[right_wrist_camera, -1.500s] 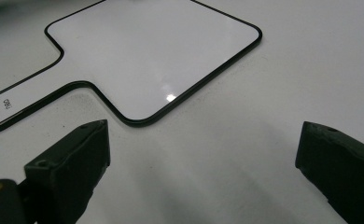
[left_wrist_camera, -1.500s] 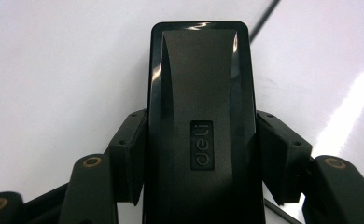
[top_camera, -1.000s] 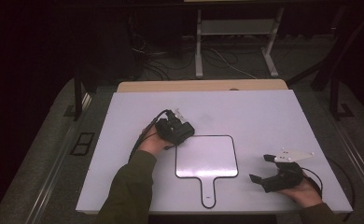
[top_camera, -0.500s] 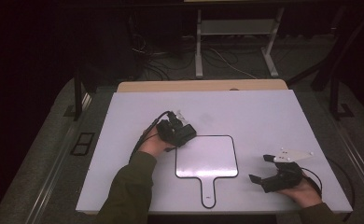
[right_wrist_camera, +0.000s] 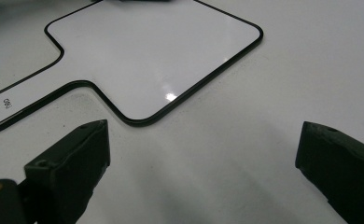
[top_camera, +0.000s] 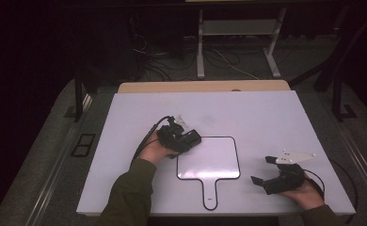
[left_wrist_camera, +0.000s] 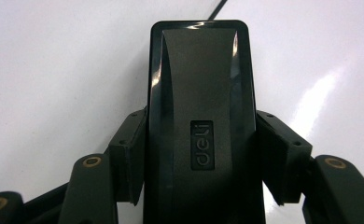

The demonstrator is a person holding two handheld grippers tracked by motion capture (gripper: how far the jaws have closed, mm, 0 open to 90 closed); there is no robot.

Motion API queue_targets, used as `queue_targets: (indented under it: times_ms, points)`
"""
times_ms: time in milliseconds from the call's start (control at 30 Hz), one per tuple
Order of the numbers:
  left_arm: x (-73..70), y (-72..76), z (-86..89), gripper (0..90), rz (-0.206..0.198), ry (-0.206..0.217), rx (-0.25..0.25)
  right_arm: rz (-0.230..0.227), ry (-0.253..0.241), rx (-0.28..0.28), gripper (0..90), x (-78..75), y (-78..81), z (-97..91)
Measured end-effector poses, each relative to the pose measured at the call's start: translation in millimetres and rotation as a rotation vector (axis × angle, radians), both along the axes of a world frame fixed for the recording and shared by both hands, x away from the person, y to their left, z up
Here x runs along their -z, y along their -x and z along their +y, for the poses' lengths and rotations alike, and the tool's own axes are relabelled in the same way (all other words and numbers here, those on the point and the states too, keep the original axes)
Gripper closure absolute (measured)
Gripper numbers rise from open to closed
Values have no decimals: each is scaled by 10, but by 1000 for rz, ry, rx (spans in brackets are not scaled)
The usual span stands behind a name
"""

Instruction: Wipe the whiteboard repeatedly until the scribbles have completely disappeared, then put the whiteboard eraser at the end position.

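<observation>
Glossy white desk (top_camera: 266, 113), black-edged paddle-shaped whiteboard (top_camera: 209, 160), left tongs (left_wrist_camera: 201, 154) clamping black plastic eraser (left_wrist_camera: 201, 93), right tongs (right_wrist_camera: 203, 172) wide open, empty.

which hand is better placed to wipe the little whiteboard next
Left, probably. The left gripper is shut on a black eraser and sits at the upper left corner of the whiteboard. The right gripper is open, holds nothing, and rests off to the board's right.

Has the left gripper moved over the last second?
No. The left gripper stays at the upper left corner of the black-rimmed white paddle board, clamping the black Deli eraser.
</observation>
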State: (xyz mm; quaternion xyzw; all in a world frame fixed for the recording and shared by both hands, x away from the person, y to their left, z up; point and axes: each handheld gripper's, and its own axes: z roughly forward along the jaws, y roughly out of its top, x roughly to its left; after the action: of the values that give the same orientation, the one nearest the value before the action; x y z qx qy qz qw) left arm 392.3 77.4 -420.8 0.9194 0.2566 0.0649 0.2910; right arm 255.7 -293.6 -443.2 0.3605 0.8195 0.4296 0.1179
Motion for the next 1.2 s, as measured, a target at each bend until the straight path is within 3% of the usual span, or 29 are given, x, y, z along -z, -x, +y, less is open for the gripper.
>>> queue_targets:
  times_ms: [233, 500, 567, 633, 733, 800, 867, 967, 1033, 1133, 1200]
  points:
    - [-160, -119, -80, 391, -13, 35, 0, -3, -2, -1, 19, -4, 1, -5]
    - [-277, -441, -229, 390, -13, 68, 10, 0, -2, -3, 19, 3, -15, -10]
    - [-274, -541, -270, 391, -13, 72, 20, 4, -7, 4, 19, 6, -14, -24]
    - [-272, -645, -316, 390, -16, 47, 34, 4, -17, 6, 19, 1, -8, -36]
    - [-250, -778, -415, 390, -18, 70, 8, -1, -19, 1, 19, -5, -1, -39]
    - [-238, -870, -458, 390, -19, 63, 18, -3, -21, -4, 19, -5, -1, -40]
    - [-195, -918, -534, 389, -12, 88, 6, 2, -25, -1, 19, -4, -2, -39]
    - [-165, -1010, -599, 389, -16, 47, 35, 2, -28, -4, 19, -5, -3, -42]
    - [-103, -1040, -673, 389, -2, 74, 2, 1, -27, -7, 19, -2, -7, -38]
    - [-27, -1096, -732, 389, 0, 35, 5, 2, -29, -12, 19, -6, -2, -27]
    - [25, -1115, -761, 389, 3, 35, -3, 0, -29, -11, 19, -7, 2, -25]
